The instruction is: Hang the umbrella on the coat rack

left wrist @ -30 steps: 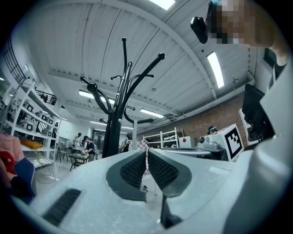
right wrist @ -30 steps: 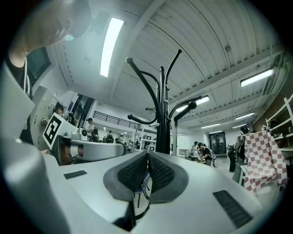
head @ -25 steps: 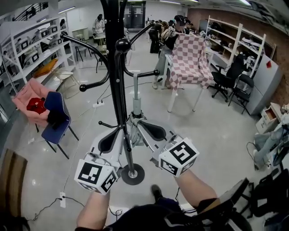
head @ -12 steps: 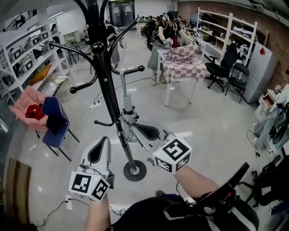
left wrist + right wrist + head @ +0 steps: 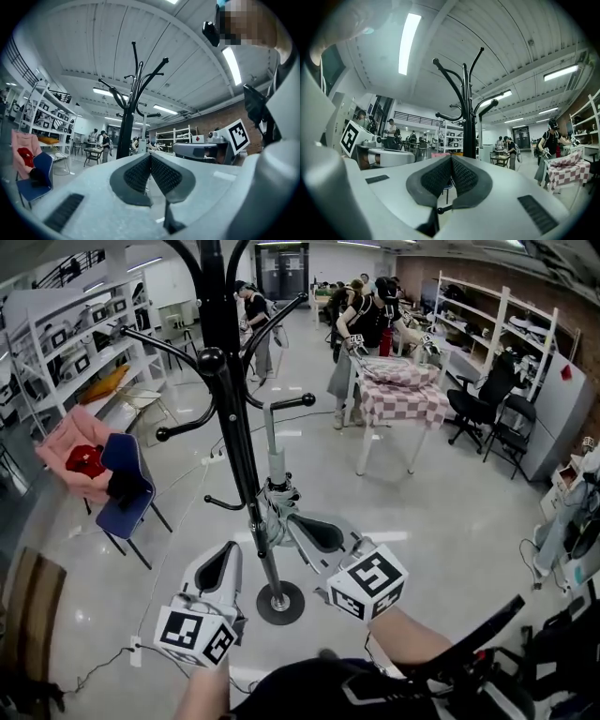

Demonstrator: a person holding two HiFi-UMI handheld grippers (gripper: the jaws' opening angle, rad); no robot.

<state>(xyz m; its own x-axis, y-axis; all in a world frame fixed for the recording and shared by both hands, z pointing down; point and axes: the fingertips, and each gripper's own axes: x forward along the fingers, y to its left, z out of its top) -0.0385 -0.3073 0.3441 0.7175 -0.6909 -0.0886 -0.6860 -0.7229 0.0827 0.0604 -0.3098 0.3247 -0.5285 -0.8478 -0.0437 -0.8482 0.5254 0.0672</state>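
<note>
The pale grey folded umbrella stands upright beside the black metal coat rack, its top under a hook arm; left tongs and right tongs are pressed together, empty; it looks light, with soft, slippery cloth, so the stiff shaft seems the surer hold.

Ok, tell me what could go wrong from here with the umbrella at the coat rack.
1. The umbrella stands upright against the coat rack pole. What holds it is unclear, and the left gripper and right gripper are both shut on nothing, so it may slip or topple.
2. The right gripper sits close to the umbrella's folded canopy, so a careless pull-back could knock it loose.
</note>
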